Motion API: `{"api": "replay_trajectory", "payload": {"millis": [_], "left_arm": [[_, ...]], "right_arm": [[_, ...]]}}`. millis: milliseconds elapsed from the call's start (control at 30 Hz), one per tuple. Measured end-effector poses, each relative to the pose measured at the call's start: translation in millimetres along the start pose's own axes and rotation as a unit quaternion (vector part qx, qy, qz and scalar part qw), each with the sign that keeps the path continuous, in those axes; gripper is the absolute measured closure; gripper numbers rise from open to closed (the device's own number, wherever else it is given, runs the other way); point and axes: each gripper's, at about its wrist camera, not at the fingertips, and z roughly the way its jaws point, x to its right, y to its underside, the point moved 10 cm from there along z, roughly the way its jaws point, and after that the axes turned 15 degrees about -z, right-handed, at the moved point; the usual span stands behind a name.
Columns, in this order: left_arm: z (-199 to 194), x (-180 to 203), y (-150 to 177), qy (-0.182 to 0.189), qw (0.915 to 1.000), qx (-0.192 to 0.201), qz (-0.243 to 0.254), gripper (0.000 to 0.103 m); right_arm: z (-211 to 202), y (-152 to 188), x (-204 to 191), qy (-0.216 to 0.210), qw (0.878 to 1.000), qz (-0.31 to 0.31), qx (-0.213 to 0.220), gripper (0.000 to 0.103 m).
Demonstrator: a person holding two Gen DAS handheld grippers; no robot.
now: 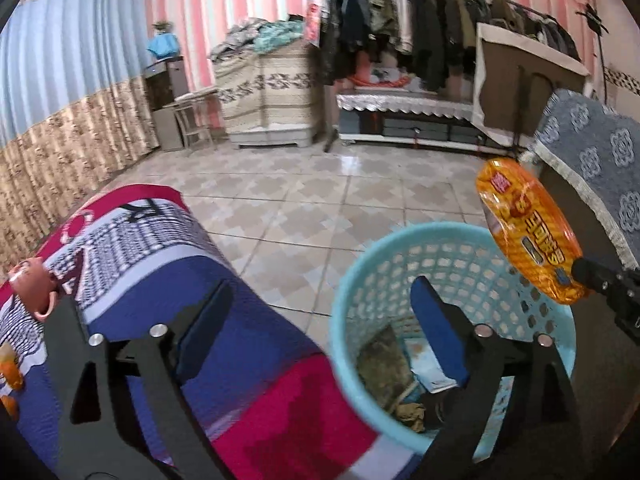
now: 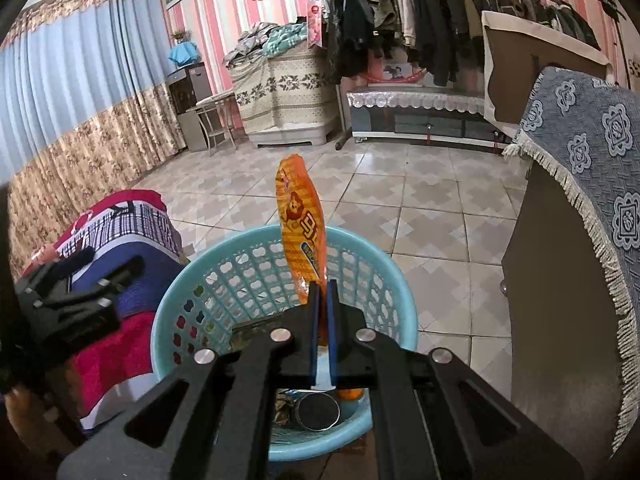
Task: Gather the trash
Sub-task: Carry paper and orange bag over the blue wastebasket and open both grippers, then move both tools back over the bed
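An orange snack wrapper (image 2: pixel 300 224) stands upright above the light blue plastic basket (image 2: pixel 192 280), pinched at its lower end by my right gripper (image 2: pixel 322 294), which is shut on it. In the left wrist view the same wrapper (image 1: pixel 528 232) hangs over the basket's right rim (image 1: pixel 352 276), with the right gripper (image 1: pixel 582 271) coming in from the right. My left gripper (image 1: pixel 320 316) is open wide, one finger over the table cloth and one over the basket, nothing between them. The basket holds a can (image 2: pixel 318 412) and crumpled wrappers (image 1: pixel 384 368).
A table under a red, blue and white cloth (image 1: pixel 248 380) stands left of the basket, with a pink mug (image 1: pixel 34 284) and orange items (image 1: pixel 10 368) on it. A cabinet draped in blue-grey cloth (image 2: pixel 580 160) stands to the right. Tiled floor (image 2: pixel 400 208) lies beyond.
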Motion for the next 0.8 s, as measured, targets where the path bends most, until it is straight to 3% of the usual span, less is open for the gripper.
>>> {"api": "replay_trajectory", "payload": {"millis": [367, 400, 467, 600, 667, 800], "left_arm": [[-31.6, -76.7, -6.1, -0.041, 0.9976, 0.019, -0.052, 0.009], [-34.8, -86.0, -5.5, -0.044, 0.9971, 0.017, -0.059, 0.009], [-43.1, -104.5, -5.1, -0.054, 0.9958, 0.017, -0.072, 0.009], [-64.4, -134.3, -7.9, -0.075, 0.9929, 0.033, -0.086, 0.009], [-77.3, -152.0, -10.7, -0.083, 0.9907, 0.04, -0.1, 0.008], [-101.0, -182.3, -15.1, -0.096, 0.9865, 0.057, -0.12, 0.008]], "right_arm": [[19.6, 0.1, -32.3, 0.018, 0.998, -0.045, -0.031, 0.094], [20.4, 0.5, -34.7, 0.019, 0.998, -0.049, -0.034, 0.088], [19.9, -0.9, -37.4, 0.022, 0.998, -0.053, -0.032, 0.042], [9.6, -7.4, -38.6, 0.038, 0.997, -0.06, -0.017, 0.032], [3.4, -11.8, -41.2, 0.041, 0.997, -0.059, -0.006, 0.021], [-8.7, -22.4, -53.0, 0.048, 0.997, -0.067, 0.015, 0.014]]}}
